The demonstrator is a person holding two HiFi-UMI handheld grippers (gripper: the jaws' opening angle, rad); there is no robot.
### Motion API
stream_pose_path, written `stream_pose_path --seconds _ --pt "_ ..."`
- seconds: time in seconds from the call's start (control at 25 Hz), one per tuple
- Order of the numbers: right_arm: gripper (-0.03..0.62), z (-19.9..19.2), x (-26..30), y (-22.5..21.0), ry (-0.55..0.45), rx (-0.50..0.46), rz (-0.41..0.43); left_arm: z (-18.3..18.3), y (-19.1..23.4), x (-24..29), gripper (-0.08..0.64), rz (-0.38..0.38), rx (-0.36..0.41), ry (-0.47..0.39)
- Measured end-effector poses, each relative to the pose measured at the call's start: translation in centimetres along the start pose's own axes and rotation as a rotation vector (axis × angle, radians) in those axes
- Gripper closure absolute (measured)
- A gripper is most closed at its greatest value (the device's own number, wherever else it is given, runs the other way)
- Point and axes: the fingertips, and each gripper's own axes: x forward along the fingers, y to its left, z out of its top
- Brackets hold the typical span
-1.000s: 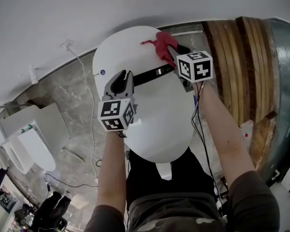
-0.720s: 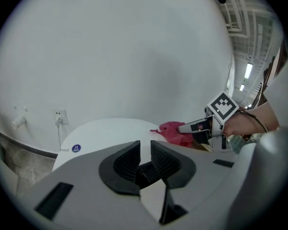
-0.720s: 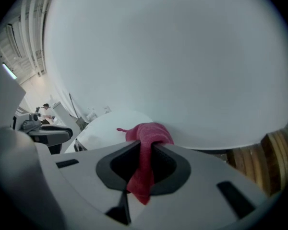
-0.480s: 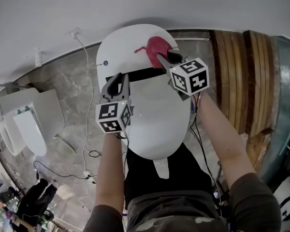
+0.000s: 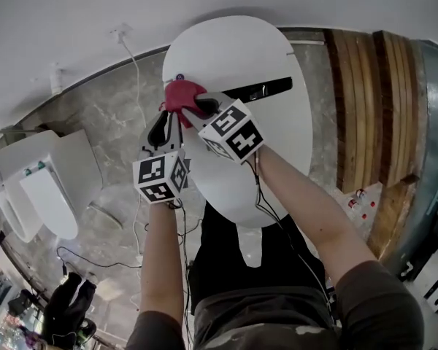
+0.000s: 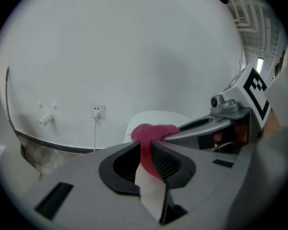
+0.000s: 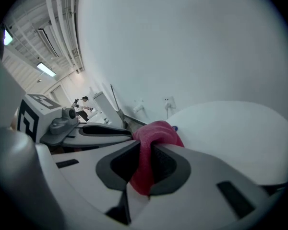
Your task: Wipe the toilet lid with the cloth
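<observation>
at the toilet lid's [image 5: 277, 144] left edge, right gripper [image 5: 196, 105] clamped on the red cloth [image 5: 181, 92]. left gripper [image 5: 165, 121] close beside, jaws slightly apart, gripping nothing.

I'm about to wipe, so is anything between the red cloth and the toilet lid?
Nothing visible. The right gripper clamps the red cloth over the toilet lid at its left edge, and nothing lies on the lid. The left gripper points at the cloth from beside it.
</observation>
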Motion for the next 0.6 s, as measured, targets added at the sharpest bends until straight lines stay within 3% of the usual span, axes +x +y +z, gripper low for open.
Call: stream_pose_path --seconds 0.24,0.6 --pt "0.543 -1.6 0.7 -0.9 -0.034 0.101 -0.082 -1.9 -0.8 -0.7 0.483 -0.063 -0.021 0.032" --pt "0.543 -2.8 -7.1 -10.0 -0.094 0.195 -0.253 -1.0 -6.5 0.6 0.483 -0.139 0.024 0.033"
